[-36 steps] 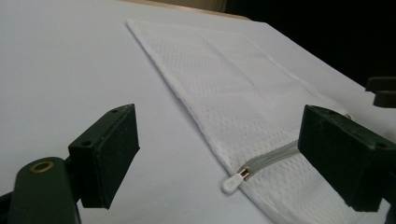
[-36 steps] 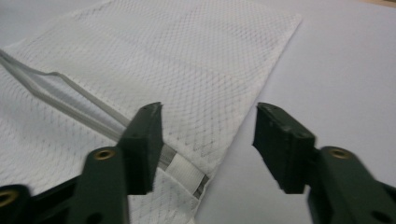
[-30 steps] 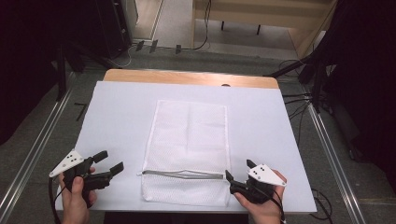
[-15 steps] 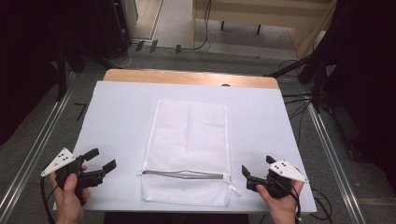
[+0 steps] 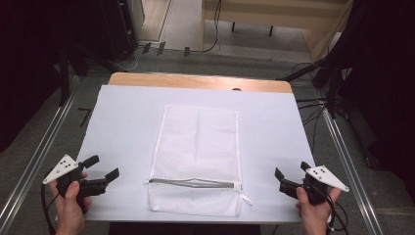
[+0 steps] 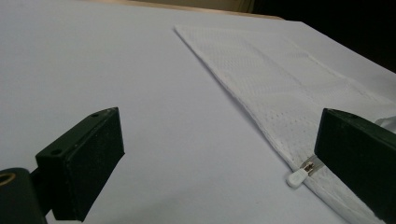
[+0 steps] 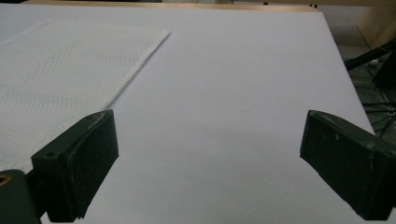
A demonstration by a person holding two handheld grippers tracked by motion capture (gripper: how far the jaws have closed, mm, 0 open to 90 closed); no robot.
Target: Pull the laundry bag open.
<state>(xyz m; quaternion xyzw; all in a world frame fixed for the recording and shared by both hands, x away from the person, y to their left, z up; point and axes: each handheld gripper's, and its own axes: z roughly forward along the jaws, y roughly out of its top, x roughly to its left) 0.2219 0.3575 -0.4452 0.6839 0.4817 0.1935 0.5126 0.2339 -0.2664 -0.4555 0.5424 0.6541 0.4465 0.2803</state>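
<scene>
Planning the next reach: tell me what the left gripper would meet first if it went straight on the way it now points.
Probably the white mesh bag. The left gripper is open and aimed across the bare white table cover toward the bag's near edge, by the zipper end. Its height above the cover is unclear.

My high view looks forward and down from above the near edge, taking in the whole table (image 5: 127, 117). My left gripper view sits low at the near left, facing far and right across the sheet. My right gripper view sits low at the near right, facing far. All three share the mesh bag (image 5: 198, 147) (image 6: 280, 84) (image 7: 56, 70) mid-table.
</scene>
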